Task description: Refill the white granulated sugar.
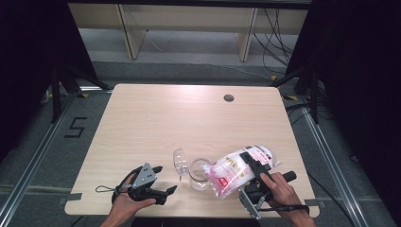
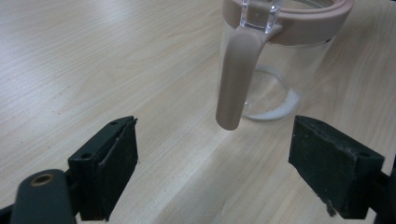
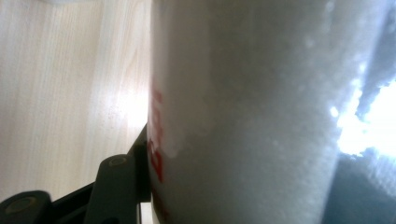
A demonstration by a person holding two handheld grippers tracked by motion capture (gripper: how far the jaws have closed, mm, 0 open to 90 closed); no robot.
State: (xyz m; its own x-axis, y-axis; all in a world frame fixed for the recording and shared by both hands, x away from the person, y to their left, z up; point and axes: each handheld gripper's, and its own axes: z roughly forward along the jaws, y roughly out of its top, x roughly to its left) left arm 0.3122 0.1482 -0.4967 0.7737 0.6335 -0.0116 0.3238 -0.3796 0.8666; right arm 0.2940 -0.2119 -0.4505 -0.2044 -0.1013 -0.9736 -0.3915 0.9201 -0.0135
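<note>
A clear plastic bag of white powder with pink and red print (image 1: 239,171) lies tilted, its left end over the mouth of a clear jar (image 1: 200,175). My right gripper (image 1: 251,165) is shut on the bag's middle. In the right gripper view the bag (image 3: 243,112) presses against the left finger (image 3: 121,186); the other finger is hidden. The jar's lid (image 1: 180,161) stands swung open to its left. My left gripper (image 1: 166,178) rests open on the table left of the jar. In its view the jar (image 2: 280,70) has a pink rim, a hanging pink clasp (image 2: 236,79) and a little white powder at the bottom.
The light wooden table (image 1: 156,118) has a round cable hole (image 1: 229,98) at the back right. The jar and both hands are close to the front edge. Black curtains flank the table, and wooden furniture legs and cables are on the floor behind.
</note>
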